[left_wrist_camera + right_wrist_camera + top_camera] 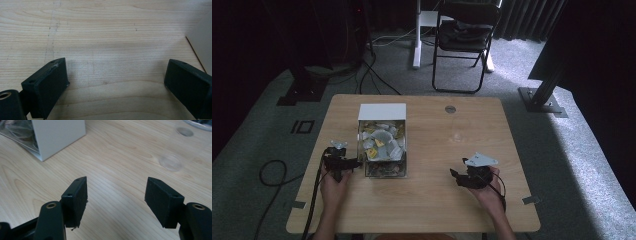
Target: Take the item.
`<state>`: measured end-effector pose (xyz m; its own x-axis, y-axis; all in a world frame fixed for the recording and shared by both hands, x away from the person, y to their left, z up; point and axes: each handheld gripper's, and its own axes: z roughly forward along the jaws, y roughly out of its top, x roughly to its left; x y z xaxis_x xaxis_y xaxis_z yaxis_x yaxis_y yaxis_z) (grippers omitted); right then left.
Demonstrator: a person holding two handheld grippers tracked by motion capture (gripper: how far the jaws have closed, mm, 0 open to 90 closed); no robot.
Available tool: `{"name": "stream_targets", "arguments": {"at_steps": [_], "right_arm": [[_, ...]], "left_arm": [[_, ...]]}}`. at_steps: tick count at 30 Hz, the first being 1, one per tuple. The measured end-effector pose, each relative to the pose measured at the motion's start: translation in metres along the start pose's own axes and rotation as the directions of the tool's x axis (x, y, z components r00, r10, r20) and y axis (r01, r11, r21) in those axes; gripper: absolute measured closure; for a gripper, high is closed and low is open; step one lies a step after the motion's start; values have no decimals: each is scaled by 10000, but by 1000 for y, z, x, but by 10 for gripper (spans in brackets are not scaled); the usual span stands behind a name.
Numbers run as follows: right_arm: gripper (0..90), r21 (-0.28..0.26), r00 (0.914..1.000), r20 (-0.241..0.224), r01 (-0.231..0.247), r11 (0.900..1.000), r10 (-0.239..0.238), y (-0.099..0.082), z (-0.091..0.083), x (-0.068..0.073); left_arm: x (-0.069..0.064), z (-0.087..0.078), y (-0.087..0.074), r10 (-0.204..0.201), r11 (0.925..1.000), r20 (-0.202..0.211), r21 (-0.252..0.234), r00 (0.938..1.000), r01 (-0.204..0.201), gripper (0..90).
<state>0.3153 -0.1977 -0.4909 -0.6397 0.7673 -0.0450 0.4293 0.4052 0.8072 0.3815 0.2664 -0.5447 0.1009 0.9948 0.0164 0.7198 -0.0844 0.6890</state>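
Currently the left gripper [354, 163] rests low on the wooden tabletop [432, 200], just beside the left side of a clear box [382, 150]. Its jaws stand wide apart, and in the left gripper view the left gripper [116, 75] has only bare wood between its fingers [50, 82]; at the right edge of that view a pale wall of the box [202, 42] is seen near the right jaw. The box stands left of the middle of the tabletop, with a white lid [382, 111] upright at its far side, and it is full of small pale and yellow packets [379, 142]. The right gripper [457, 176] is held in the person's right hand [489, 192], well apart from the box on the right part of the tabletop, with the grey plate on top. In the right gripper view the right gripper [116, 192] is also open wide and holds nothing. Beyond it stands a clear plastic cup [171, 162], and the white side of the box [60, 135] is at the upper left.
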Motion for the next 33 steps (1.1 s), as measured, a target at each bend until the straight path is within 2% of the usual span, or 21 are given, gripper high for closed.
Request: {"name": "stream_targets", "arguments": {"at_steps": [16, 28, 33], "right_arm": [[348, -320, 9957, -520, 746, 9967, -762, 22, 0, 25], [370, -436, 9880, -951, 1182, 9920, -1219, 33, 3, 43], [390, -436, 9818, -1245, 1388, 9894, -1432, 36, 7, 52]], "left_arm": [[0, 0, 0, 1, 10000, 1, -4, 10000, -1, 58], [0, 0, 0, -3, 10000, -9, -7, 10000, 3, 58], [0, 0, 0, -3, 10000, 5, -2, 10000, 3, 58]]}}
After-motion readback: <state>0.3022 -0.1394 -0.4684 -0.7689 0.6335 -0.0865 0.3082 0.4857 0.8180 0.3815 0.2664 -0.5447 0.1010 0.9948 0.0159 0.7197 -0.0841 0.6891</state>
